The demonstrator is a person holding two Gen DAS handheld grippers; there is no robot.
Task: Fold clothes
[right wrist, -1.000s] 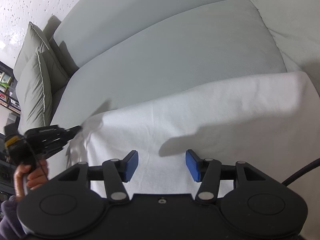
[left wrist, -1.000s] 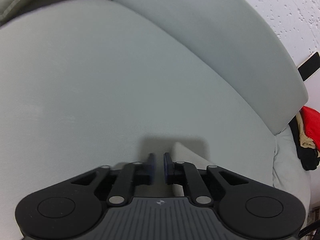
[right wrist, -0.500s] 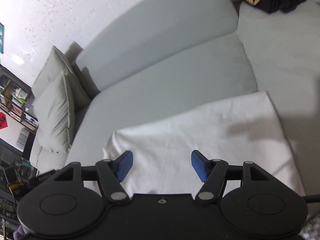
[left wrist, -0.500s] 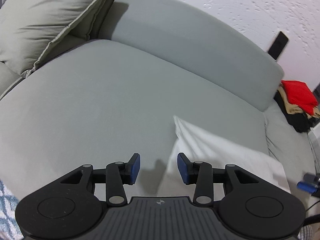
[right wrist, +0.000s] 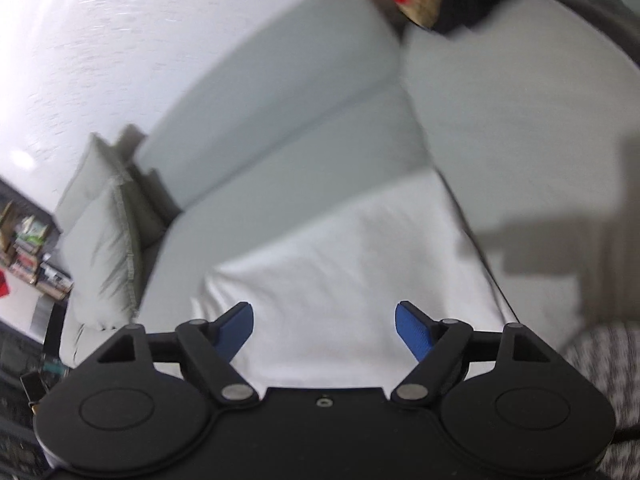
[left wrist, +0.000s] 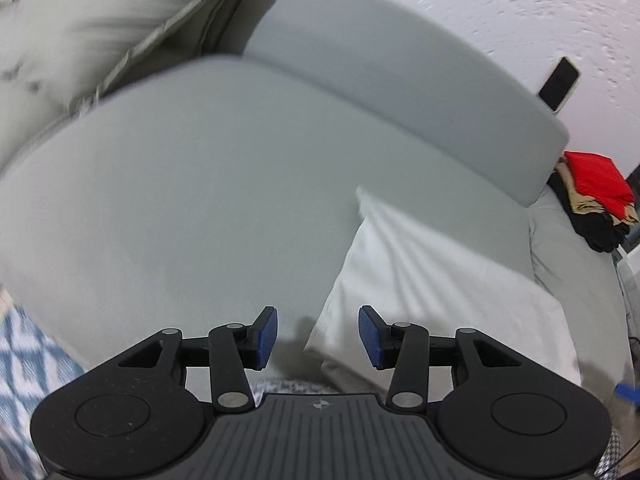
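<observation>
White cloth point(left wrist: 440, 280) flat on sofa point(left wrist: 200, 200), right of centre in left view, centre in right view — laid out smooth, likely so next fold lands square. Left gripper point(left wrist: 318, 336) spread, jaws just opening, nothing between, above cloth's near-left corner. Right gripper point(right wrist: 324, 328) spread wider, jaws also just opening, empty, over cloth's near edge — apparently let go. Clothes pile point(left wrist: 596, 196) at right edge, kept apart. Cushion point(left wrist: 80, 32) upper left.
</observation>
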